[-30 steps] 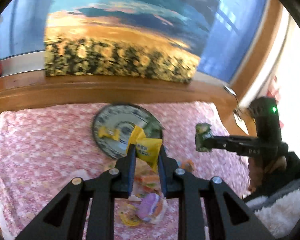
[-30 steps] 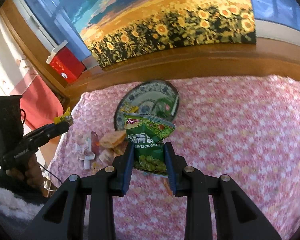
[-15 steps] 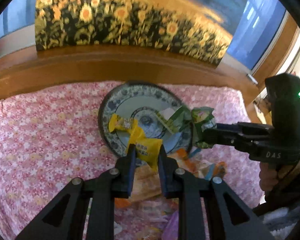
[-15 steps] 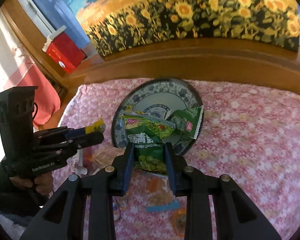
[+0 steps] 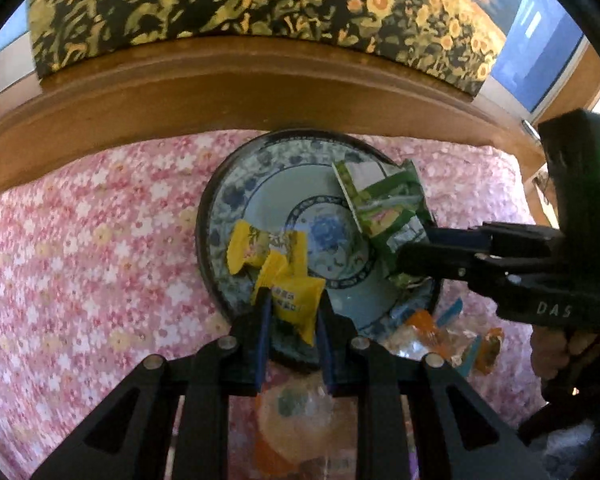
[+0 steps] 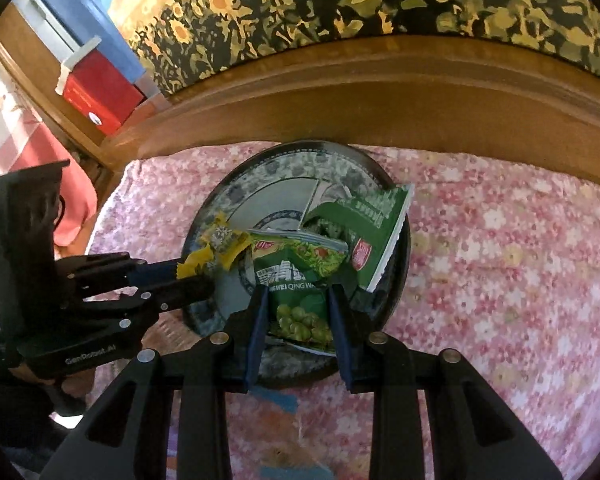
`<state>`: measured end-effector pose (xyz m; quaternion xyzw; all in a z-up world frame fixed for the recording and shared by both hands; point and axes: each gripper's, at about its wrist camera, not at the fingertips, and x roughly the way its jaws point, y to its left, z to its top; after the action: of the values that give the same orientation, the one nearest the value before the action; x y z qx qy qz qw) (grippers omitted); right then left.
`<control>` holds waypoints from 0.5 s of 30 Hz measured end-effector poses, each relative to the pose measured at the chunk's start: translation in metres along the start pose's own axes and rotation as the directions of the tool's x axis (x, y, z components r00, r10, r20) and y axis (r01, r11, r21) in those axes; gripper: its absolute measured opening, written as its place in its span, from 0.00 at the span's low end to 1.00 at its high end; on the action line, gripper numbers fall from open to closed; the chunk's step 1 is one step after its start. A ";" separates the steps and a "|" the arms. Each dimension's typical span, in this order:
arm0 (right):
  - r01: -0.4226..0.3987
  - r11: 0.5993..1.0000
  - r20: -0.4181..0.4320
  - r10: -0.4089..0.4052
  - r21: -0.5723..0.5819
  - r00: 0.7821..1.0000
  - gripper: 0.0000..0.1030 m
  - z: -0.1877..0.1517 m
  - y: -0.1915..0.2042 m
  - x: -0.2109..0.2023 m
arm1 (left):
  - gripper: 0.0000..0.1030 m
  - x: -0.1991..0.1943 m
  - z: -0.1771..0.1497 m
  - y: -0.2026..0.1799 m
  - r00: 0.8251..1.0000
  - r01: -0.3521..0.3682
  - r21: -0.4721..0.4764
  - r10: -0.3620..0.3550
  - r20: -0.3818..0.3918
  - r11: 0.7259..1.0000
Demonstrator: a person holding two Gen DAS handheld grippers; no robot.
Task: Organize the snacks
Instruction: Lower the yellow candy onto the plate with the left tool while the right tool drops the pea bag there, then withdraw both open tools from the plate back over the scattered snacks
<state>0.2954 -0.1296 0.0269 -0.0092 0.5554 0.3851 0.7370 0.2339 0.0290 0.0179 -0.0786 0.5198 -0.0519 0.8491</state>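
Two snacks are held over the blue-patterned plate [image 5: 236, 184], which sits on the pink floral cloth [image 5: 80, 240] by its far edge. Left gripper [image 5: 292, 312] is clamped on a yellow candy pkt [image 5: 296, 300] above the plate's near-left rim; right gripper [image 6: 298, 312] is clamped on a green pea bag [image 6: 300, 280] above its near side. Step in hand, as judged: drop-off. Next: jaws to be opened w/ each pkt low inside the rim.
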 end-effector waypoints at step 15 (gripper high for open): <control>0.095 0.994 0.086 -0.091 -0.046 0.992 0.42 0.008 0.008 -0.045 | 0.38 -0.049 0.006 0.011 0.998 -0.014 -0.121 0.022 0.065 0.993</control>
<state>0.2936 -0.1453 0.0704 -0.0374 0.5131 0.3644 0.7763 0.2170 0.0488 0.0615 -0.1268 0.4944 -0.0101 0.8599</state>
